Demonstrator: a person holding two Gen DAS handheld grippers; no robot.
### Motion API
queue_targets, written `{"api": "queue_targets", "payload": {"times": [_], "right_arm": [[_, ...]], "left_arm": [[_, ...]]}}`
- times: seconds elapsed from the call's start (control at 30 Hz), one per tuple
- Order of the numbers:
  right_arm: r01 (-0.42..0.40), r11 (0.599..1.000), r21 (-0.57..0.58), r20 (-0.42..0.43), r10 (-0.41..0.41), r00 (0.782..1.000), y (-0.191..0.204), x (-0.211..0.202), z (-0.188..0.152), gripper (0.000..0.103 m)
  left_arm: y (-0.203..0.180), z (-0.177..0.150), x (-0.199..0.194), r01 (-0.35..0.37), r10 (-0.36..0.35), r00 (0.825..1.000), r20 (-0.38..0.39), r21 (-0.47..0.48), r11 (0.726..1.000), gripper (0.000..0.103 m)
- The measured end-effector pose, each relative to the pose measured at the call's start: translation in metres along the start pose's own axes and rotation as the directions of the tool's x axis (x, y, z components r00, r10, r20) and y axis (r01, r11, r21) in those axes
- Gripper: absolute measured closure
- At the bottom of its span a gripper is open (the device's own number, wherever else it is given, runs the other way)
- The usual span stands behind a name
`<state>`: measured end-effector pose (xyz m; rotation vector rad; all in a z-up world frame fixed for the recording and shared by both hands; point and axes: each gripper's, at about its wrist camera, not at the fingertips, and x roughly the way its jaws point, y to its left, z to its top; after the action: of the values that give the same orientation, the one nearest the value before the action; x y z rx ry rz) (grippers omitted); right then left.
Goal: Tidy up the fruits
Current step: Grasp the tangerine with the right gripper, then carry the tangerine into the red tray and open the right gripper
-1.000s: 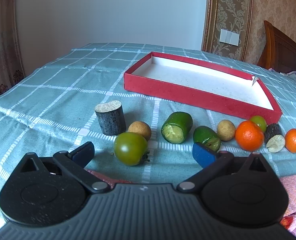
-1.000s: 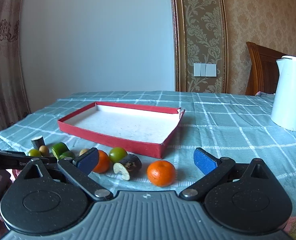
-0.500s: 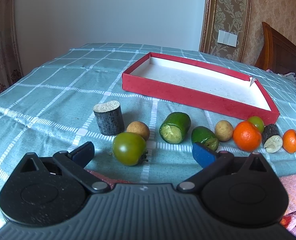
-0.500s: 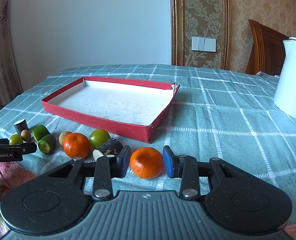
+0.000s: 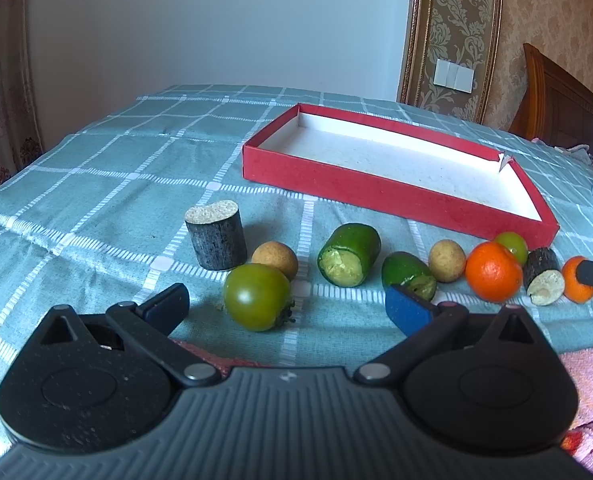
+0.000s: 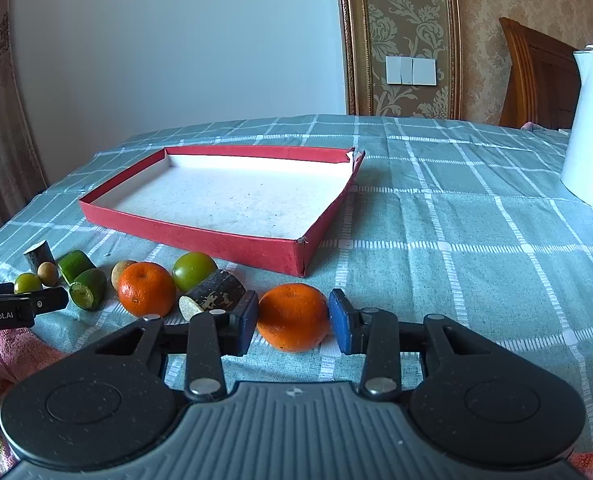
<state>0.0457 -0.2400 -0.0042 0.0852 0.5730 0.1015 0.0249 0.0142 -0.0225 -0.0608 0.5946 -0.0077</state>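
My right gripper (image 6: 292,316) has its blue pads against both sides of a small orange mandarin (image 6: 292,322) on the tablecloth; its jaws are opening slightly. The empty red box (image 6: 224,236) lies just behind. To the left sit a second mandarin (image 6: 146,288), a green tomato (image 6: 194,270) and a dark cut piece (image 6: 212,294). My left gripper (image 5: 286,304) is open and holds nothing; a big green tomato (image 5: 256,296) lies just ahead of its fingers. Behind the tomato stand a dark cylinder (image 5: 215,240), a tan fruit (image 5: 274,260) and two green cut pieces (image 5: 350,254).
A white kettle (image 6: 592,128) stands at the right of the table. A wooden chair back (image 6: 536,76) rises behind it. A pink cloth (image 5: 592,380) hangs at the table's near edge. The green checked tablecloth (image 6: 456,220) lies bare right of the box.
My right gripper has come forward and down to the mandarin and closed around it. Its finger now shows at the right edge of the left wrist view. The left gripper has stayed put.
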Motion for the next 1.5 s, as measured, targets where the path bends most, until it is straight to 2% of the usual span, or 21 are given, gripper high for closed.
{"api": "queue_targets", "payload": {"times": [0.1, 0.13, 0.17, 0.2, 0.27, 0.33, 0.47, 0.63, 0.7, 0.77, 0.87, 0.93, 1.0, 1.13, 1.27, 1.4, 1.5], "right_arm": [[-0.005, 1.000, -0.003, -0.005, 0.005, 1.000, 0.001, 0.001, -0.001, 0.063], [-0.002, 1.000, -0.009, -0.008, 0.002, 1.000, 0.002, 0.002, -0.001, 0.060], [0.000, 1.000, -0.008, -0.015, 0.000, 1.000, 0.002, 0.004, -0.002, 0.052], [0.002, 1.000, -0.001, -0.012, -0.002, 1.000, 0.002, 0.005, -0.004, 0.051], [-0.001, 1.000, 0.005, 0.000, 0.001, 1.000, 0.002, 0.005, -0.005, 0.052], [-0.013, 1.000, 0.013, 0.011, 0.013, 1.000, 0.002, 0.003, -0.005, 0.062], [-0.022, 1.000, 0.020, 0.036, 0.021, 0.999, 0.004, -0.004, 0.003, 0.062], [-0.051, 0.999, 0.016, 0.107, 0.048, 0.993, 0.011, -0.006, 0.039, 0.062], [-0.055, 0.998, 0.019, 0.101, 0.053, 0.993, 0.012, 0.008, 0.057, 0.062], [-0.052, 0.998, 0.044, 0.060, 0.050, 0.997, 0.010, 0.031, 0.070, 0.062], [-0.004, 1.000, 0.030, 0.028, 0.003, 1.000, 0.010, 0.059, 0.076, 0.061], [-0.005, 1.000, 0.018, 0.000, 0.005, 1.000, 0.010, 0.071, 0.076, 0.061], [0.001, 1.000, 0.021, -0.007, -0.001, 1.000, 0.010, 0.072, 0.073, 0.060], [0.016, 0.998, 0.066, 0.075, -0.021, 0.997, 0.003, 0.043, 0.060, 0.059], [0.013, 0.992, 0.127, 0.098, -0.026, 0.995, 0.002, 0.013, 0.032, 0.045], [0.007, 0.988, 0.154, 0.100, -0.022, 0.995, 0.009, -0.003, 0.004, 0.045], [0.004, 0.989, 0.146, 0.105, -0.019, 0.994, 0.013, -0.001, -0.008, 0.044]], "left_arm": [[0.000, 0.000, 0.000, 0.000, 0.000, 1.000, -0.001, -0.002, 1.000, 0.000], [0.000, 0.000, 0.000, 0.001, -0.001, 1.000, -0.001, -0.003, 1.000, 0.000], [0.000, 0.000, 0.000, 0.001, -0.001, 1.000, -0.001, -0.004, 1.000, 0.000], [0.000, 0.001, 0.000, 0.002, -0.002, 1.000, -0.001, -0.004, 1.000, 0.000], [0.000, 0.001, 0.000, 0.004, -0.004, 1.000, -0.003, -0.006, 1.000, 0.000], [0.001, 0.001, 0.000, 0.006, -0.006, 1.000, -0.004, -0.009, 1.000, 0.000], [0.002, 0.001, 0.000, 0.011, -0.011, 1.000, -0.001, -0.010, 1.000, 0.000], [0.003, 0.000, 0.000, 0.012, -0.012, 1.000, 0.001, -0.009, 1.000, 0.000], [0.002, 0.000, 0.001, 0.010, -0.010, 1.000, -0.003, -0.010, 1.000, 0.000], [0.002, 0.000, 0.000, 0.009, -0.009, 1.000, -0.003, -0.007, 1.000, 0.000], [0.001, 0.000, 0.001, 0.007, -0.007, 1.000, -0.008, -0.004, 1.000, 0.000], [0.000, 0.001, 0.002, 0.007, -0.007, 1.000, -0.011, 0.000, 1.000, 0.000], [0.000, 0.001, 0.002, 0.008, -0.008, 1.000, -0.011, 0.002, 1.000, 0.000], [0.001, 0.001, 0.003, 0.009, -0.009, 1.000, -0.013, -0.002, 1.000, 0.000], [0.004, 0.000, 0.000, 0.011, -0.011, 1.000, 0.009, -0.021, 1.000, 0.000], [0.009, -0.002, -0.013, -0.001, 0.004, 0.996, 0.087, -0.044, 0.999, 0.000], [0.012, -0.006, -0.028, -0.005, 0.007, 0.989, 0.146, -0.010, 1.000, 0.000]]}}
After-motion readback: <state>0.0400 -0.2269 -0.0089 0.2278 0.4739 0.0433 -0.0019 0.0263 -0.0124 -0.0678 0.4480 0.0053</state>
